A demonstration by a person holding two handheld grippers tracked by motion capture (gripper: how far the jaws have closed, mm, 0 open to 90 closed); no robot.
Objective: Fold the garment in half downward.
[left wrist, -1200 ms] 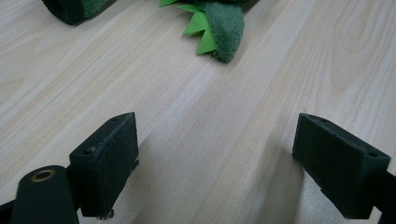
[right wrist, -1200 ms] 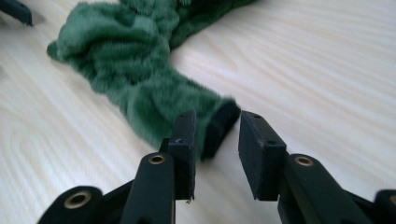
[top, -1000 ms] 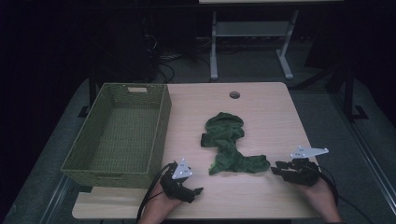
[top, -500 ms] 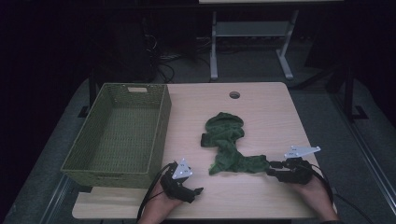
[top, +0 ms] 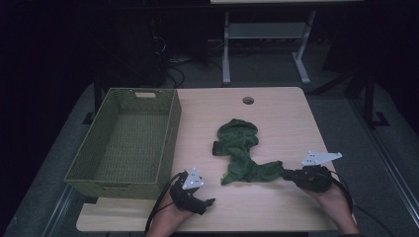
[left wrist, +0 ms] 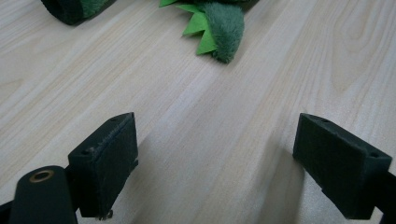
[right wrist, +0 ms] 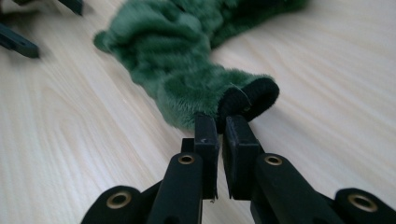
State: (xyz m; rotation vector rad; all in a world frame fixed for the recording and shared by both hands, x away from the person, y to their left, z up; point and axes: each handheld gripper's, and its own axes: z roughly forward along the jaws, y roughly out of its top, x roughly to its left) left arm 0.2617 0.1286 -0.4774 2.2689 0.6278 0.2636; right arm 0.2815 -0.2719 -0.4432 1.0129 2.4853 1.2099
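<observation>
A fuzzy green garment (top: 239,148) lies crumpled on the wooden table (top: 276,113), right of centre. Its near right end is a black cuff (right wrist: 254,95). My right gripper (right wrist: 222,123) has just been closing and is now shut on that cuff, low on the table at the garment's right tip (top: 286,174). My left gripper (top: 210,202) rests near the front edge, left of the garment. Its jaws stand wide open (left wrist: 219,140) over bare wood, and a green tip of the garment (left wrist: 219,28) lies ahead of them.
A green woven basket (top: 170,133) with nothing in it stands on the table's left side. A round cable hole (top: 248,100) sits near the far edge. Metal frame legs (top: 226,44) stand on the dark floor beyond the table.
My right gripper edged left to the garment's end and its jaws closed on the black cuff. The left gripper has stayed put.
</observation>
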